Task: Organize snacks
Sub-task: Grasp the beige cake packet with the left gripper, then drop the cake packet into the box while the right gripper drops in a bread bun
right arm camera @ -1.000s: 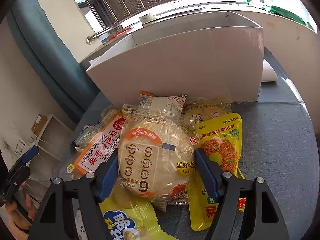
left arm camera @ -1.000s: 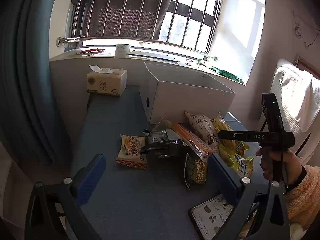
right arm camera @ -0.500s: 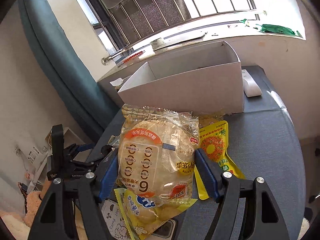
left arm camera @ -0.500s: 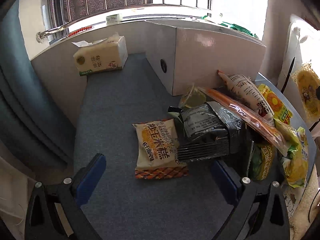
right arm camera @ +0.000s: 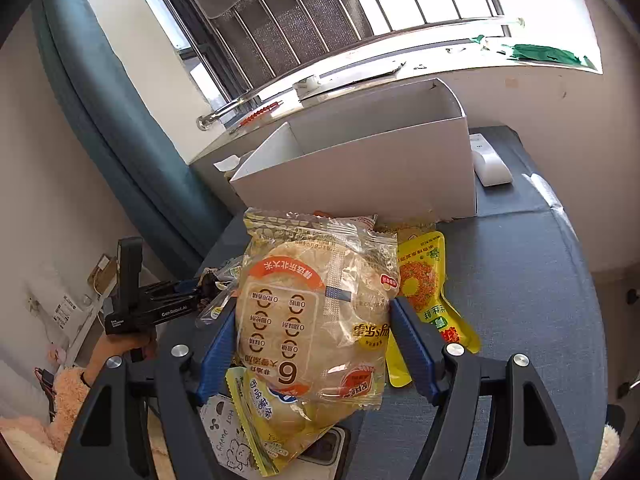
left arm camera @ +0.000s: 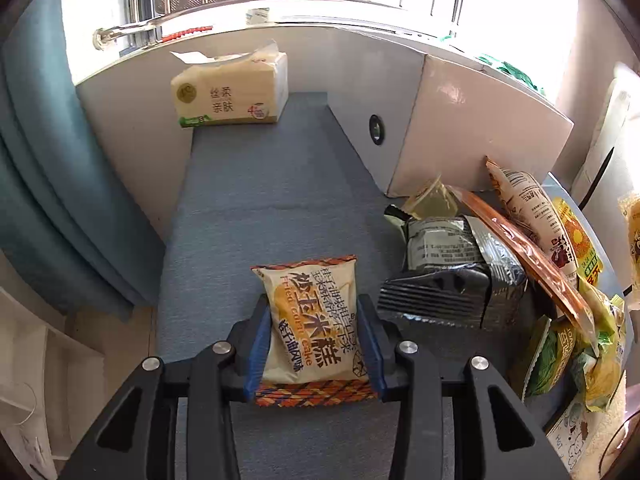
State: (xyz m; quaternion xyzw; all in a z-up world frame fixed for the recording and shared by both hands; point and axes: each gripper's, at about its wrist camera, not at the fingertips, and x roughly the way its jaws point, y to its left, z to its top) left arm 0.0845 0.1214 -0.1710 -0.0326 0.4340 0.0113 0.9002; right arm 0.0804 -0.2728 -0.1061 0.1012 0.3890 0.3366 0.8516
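2 close wrist views, shared white box point(left arm camera: 480, 128)

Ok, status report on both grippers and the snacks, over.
Left gripper shut on orange-trimmed corn cake packet. Right gripper shut on clear round rice-cracker bag, raised before open white cardboard box. Nothing blocking the box.

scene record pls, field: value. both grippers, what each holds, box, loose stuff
left hand-held gripper: shut on fried corn cake packet, low over the blue tabletop
right hand-held gripper: shut on clear bread packet, lifted above the pile
white box: open top, behind the snacks; no snacks visible inside
loose snacks: silver packet, yellow pouch, others heaped by the box
tissue pack: far end, against the wall
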